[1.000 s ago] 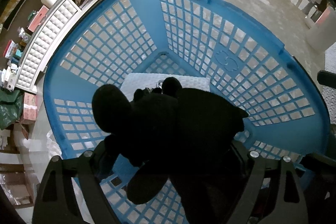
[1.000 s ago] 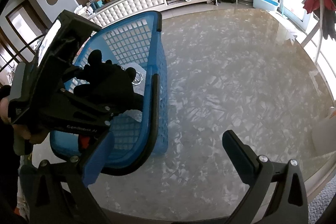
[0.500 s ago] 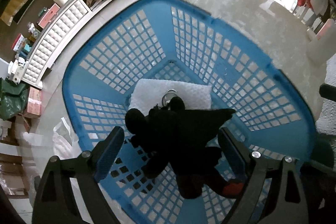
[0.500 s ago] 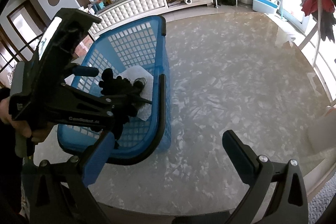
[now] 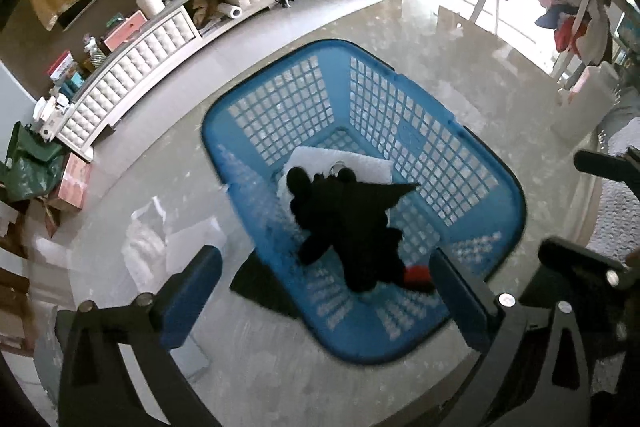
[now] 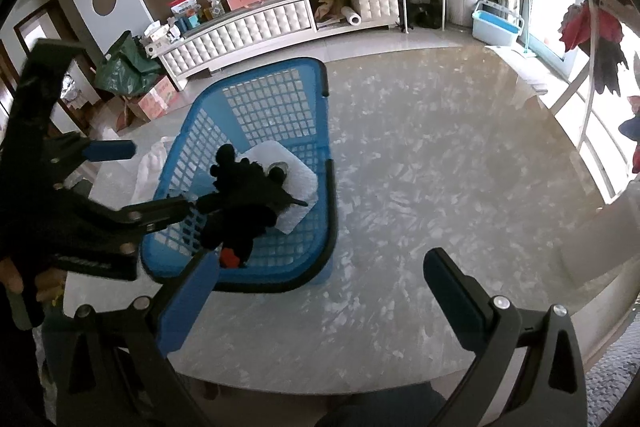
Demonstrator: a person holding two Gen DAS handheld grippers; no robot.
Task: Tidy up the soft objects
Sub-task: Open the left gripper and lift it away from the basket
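Observation:
A black plush toy (image 5: 352, 219) with a red tip lies inside the blue lattice basket (image 5: 400, 99), partly on a white cloth (image 5: 360, 163). My left gripper (image 5: 324, 291) hangs above the basket's near end, its jaws still opening wide, with nothing between them. In the right wrist view the same black plush toy (image 6: 248, 203) rests in the blue basket (image 6: 280, 99) on the white cloth (image 6: 296, 183). My left gripper (image 6: 156, 179) shows there at the basket's left, held by a hand. My right gripper (image 6: 320, 291) stands open over the marble tabletop (image 6: 440, 167), empty.
The basket sits at the left part of a round marble table. A white tufted sideboard (image 6: 256, 27) with clutter runs along the far wall. A pale blue bin (image 6: 496, 23) stands by the window. White bags (image 5: 148, 243) and a dark mat (image 5: 260, 287) lie beside the basket.
The left gripper let go of the black plush toy, which dropped into the basket. The gripper opened wider and rose away from it. The right gripper lifted slightly.

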